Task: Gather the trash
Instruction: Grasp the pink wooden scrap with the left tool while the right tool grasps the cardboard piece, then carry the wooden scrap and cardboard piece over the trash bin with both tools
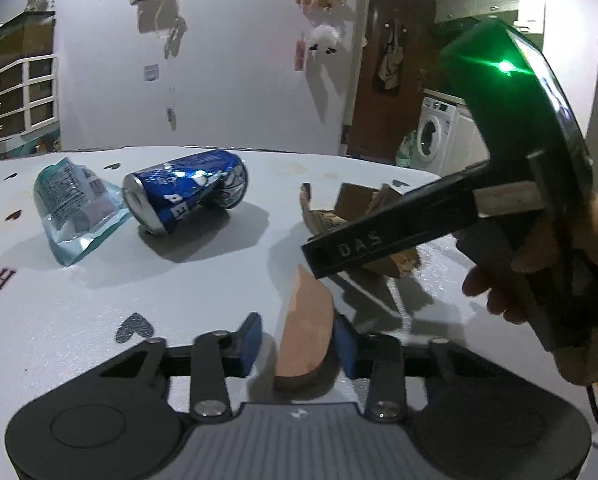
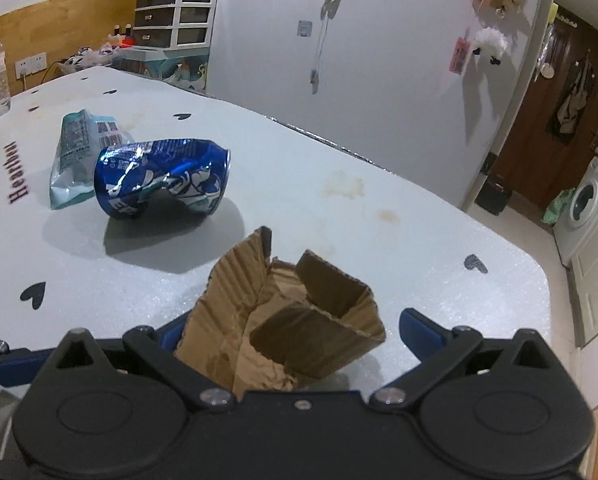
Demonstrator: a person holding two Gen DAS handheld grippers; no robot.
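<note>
A: White heart-print table (image 2: pixel 339 200). Torn brown corrugated cardboard piece (image 2: pixel 283 328) near its right edge, between right gripper (image 2: pixel 291 332) jaws, which stand apart, not touching.
B: Left gripper (image 1: pixel 297 344)?
A: Jaws apart around pinkish curved scrap (image 1: pixel 305 332). Crushed blue can (image 2: pixel 163 178) and teal wrapper (image 2: pixel 79 152) lie well apart, far-left.
</note>
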